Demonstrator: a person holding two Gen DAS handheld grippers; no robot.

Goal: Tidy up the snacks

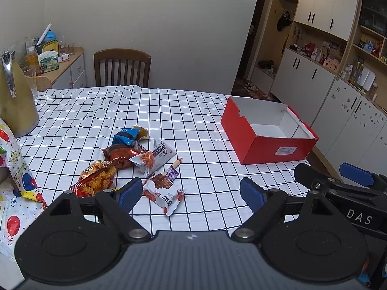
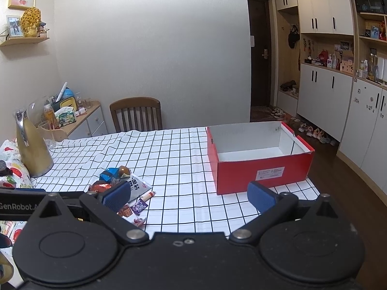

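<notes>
My left gripper (image 1: pixel 191 194) hangs over the bench (image 1: pixel 198 111), fingers (image 1: pixel 129 193) spread wide w/ nothing between them. The snack pile (image 1: pixel 135 159) sits on the checked cloth at approx 11 o'clock from it: an orange crisp bag (image 1: pixel 98 177) nearest the left pad, a blue pack (image 1: pixel 125 137) at the far end, a white-red wrapper (image 1: pixel 164 193) just ahead of the pads, a thin sausage stick (image 1: pixel 175 165) beside it. The red box (image 1: pixel 268 135) stands open and upright at 1 o'clock, well apart from the pile; inside looks bare white.

My right gripper (image 2: pixel 188 197) is also wide open, holding nothing. From its cam the pile (image 2: pixel 121 183) is at 10 o'clock, partly hidden behind the left pad; the box (image 2: pixel 260 169) at 1 o'clock, near. A gold jug (image 2: pixel 32 149) stands far left on the bench.
</notes>
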